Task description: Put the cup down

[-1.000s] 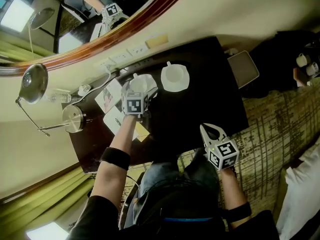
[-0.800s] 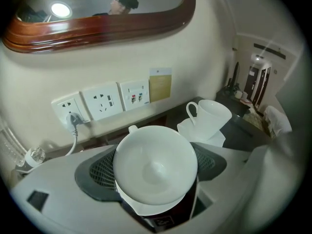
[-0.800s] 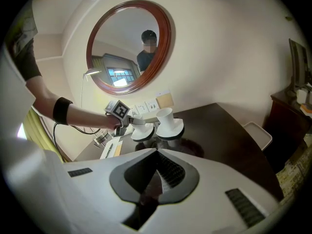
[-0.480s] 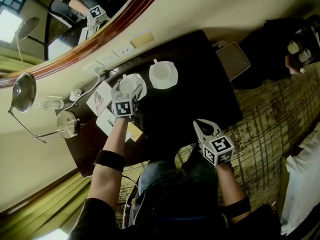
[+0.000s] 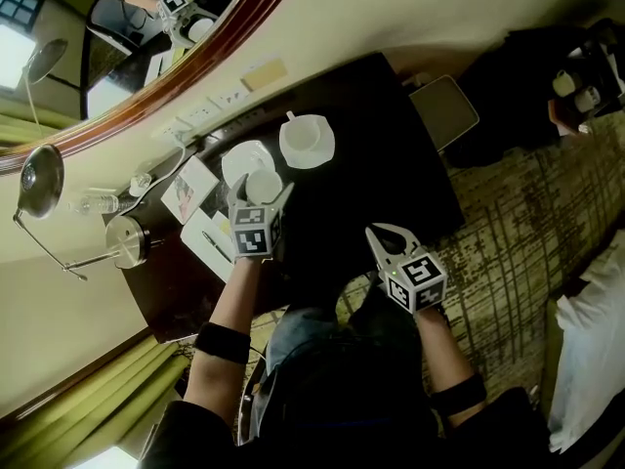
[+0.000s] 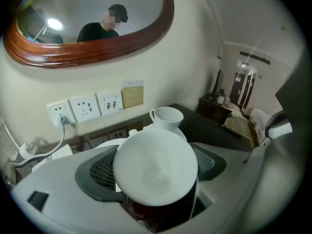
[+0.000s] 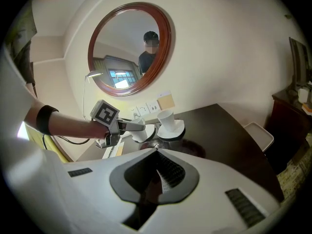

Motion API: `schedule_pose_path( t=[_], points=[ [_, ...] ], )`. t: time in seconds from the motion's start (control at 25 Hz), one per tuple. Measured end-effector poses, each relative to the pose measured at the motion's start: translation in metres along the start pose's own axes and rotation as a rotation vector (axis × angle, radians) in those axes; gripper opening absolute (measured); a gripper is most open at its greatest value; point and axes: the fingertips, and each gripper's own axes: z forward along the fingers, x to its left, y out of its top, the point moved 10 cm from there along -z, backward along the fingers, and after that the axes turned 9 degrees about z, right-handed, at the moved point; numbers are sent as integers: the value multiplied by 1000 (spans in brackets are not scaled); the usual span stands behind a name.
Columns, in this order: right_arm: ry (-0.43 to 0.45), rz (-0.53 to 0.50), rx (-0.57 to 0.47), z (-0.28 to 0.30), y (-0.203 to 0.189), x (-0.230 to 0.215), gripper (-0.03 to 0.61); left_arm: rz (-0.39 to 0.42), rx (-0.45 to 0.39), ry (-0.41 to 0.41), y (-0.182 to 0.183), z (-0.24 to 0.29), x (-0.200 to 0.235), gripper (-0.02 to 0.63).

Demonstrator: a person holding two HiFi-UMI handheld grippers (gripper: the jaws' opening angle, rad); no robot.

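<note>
A wood-framed mirror is hanging on the cream wall above a row of sockets. A dark desk is standing against that wall. A metal lamp is sitting at the desk's end, and patterned carpet is covering the floor.

The right tool is closed; left tool grips cup.

Left tongs, jaws just closed on the cup, lift it clear of the saucer and draw it back from the saucer toward the worktop's near edge.
</note>
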Motion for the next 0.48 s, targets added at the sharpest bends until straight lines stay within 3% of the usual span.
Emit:
schedule_pose_path(
  t=[0.48],
  points=[
    [-9, -3, 17, -14, -3, -21, 2, -45, 35, -39, -19, 8, -67, 436]
  ],
)
